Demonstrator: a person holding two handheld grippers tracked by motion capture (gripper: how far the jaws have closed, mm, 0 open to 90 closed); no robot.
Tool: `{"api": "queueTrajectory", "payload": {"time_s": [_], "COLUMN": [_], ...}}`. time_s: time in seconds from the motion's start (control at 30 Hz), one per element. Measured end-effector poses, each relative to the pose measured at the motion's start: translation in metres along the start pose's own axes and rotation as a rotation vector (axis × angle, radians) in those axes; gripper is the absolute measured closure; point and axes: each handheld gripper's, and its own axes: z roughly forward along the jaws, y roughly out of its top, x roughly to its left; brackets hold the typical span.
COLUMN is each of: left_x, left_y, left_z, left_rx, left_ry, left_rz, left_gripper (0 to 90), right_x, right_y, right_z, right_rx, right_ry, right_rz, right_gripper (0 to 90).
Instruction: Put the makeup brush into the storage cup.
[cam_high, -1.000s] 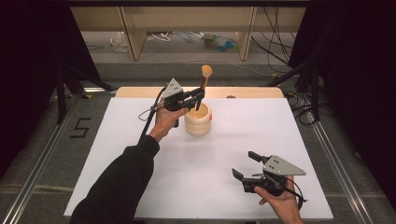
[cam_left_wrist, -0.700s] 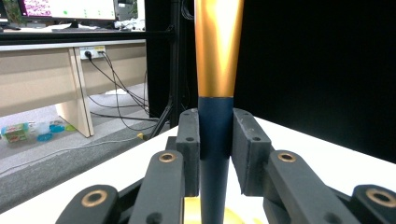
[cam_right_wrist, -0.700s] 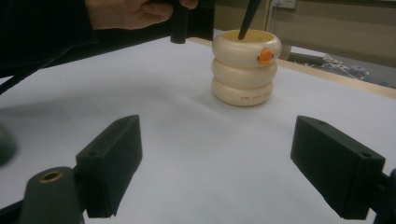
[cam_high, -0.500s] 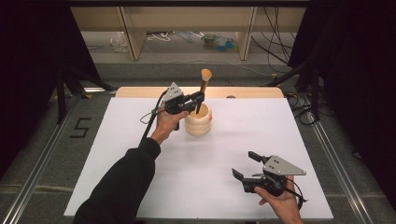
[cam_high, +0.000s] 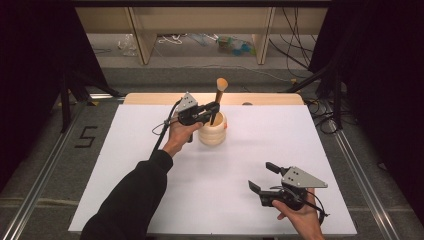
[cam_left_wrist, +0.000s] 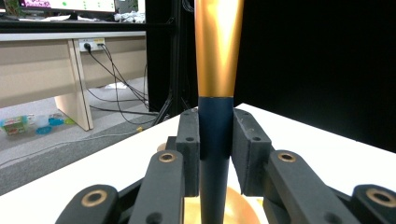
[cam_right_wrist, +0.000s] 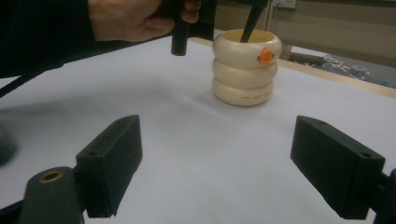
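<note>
cream ridged holder (cam_high: 212, 131) at the table's (cam_high: 150, 150) far middle hides the brush's (cam_high: 219, 97) lower end. its long axis stands nearly upright, gold part topmost. left claw (cam_high: 214, 108) pinches its dark handle; right claw (cam_high: 259, 178) spread, empty.

light: dim, overhead | surroundings: black | right gripper view: soft, foreground blurred

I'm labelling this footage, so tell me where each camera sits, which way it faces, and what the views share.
High view: above the person's side, looking forward and down on the white table; both forearms, the left gripper and right gripper show.
Left gripper view: along its jaws, shut on a dark-and-gold brush handle.
Right gripper view: low over the table, past open jaws toward the cream ringed holder; the left hand shows.
Shared: the holder appears in the high and right gripper views.
</note>
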Motion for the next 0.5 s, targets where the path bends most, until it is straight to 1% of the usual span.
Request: {"api": "queueTrajectory", "payload": {"time_s": [0.07, 0.13, 0.43, 0.5], "left_x": [0.0, 0.0007, 0.0028, 0.0037], "left_y": [-0.0016, -0.0028, -0.0066, -0.0069], "left_z": [-0.0004, -0.0008, -0.0034, -0.0037], "left_rx": [0.002, 0.004, 0.019, 0.014], "left_ry": [0.0, 0.0, 0.001, -0.005], "left_rz": [-0.006, -0.004, -0.001, -0.006], "left_gripper": [74.3, 74.2, 74.2, 74.2], "right_x": [0.0001, 0.0017, 0.0017, 0.0017], "right_y": [0.0, 0.0, -0.0002, -0.0001], "right_z": [-0.0001, -0.0005, -0.0004, -0.0004], "right_rx": [0.005, 0.019, 0.02, 0.019], "right_ry": [0.002, 0.011, 0.012, 0.012], "right_rz": [-0.002, 0.022, 0.021, 0.02], "right_gripper": [17.4, 17.4, 17.4, 17.4]}}
